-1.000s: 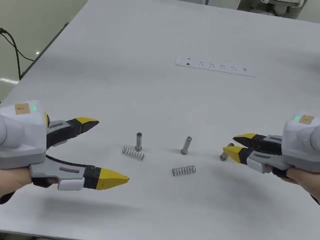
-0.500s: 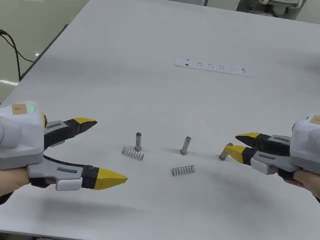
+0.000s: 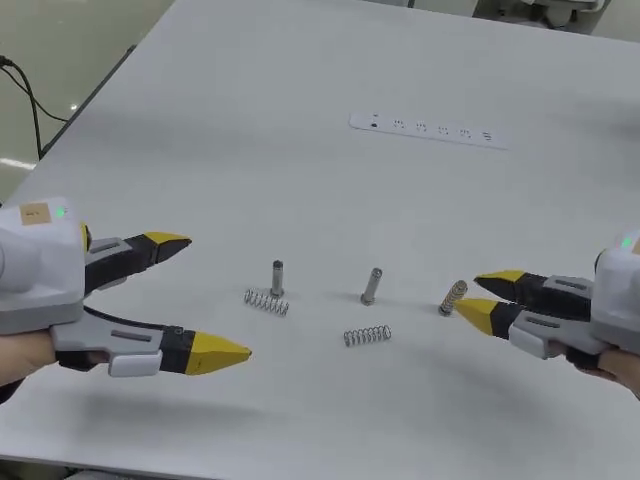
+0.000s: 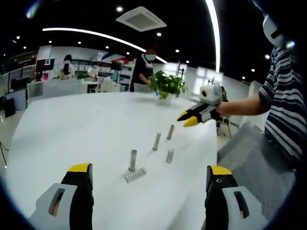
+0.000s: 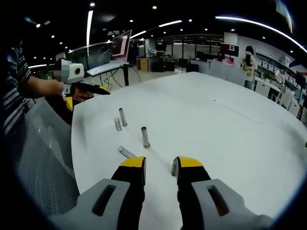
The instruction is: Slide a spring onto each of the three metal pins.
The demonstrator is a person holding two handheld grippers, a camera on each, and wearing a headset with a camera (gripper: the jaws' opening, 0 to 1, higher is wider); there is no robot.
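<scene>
Hovering wide open, left gripper faces loose spring by bare pin, likely next pickup; right gripper, parted and empty, sits beside spring-loaded pin.

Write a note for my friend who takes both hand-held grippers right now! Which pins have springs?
The left hand-held gripper is wide open and empty, hovering left of the pins.
The right hand-held gripper is open and empty, with its tips just beside the right pin.
Done: the right pin seems to wear its fitted spring.
To do: the left pin and middle pin stand bare. The first loose spring lies at the left pin's foot, the second loose spring in front of the middle pin.
</scene>
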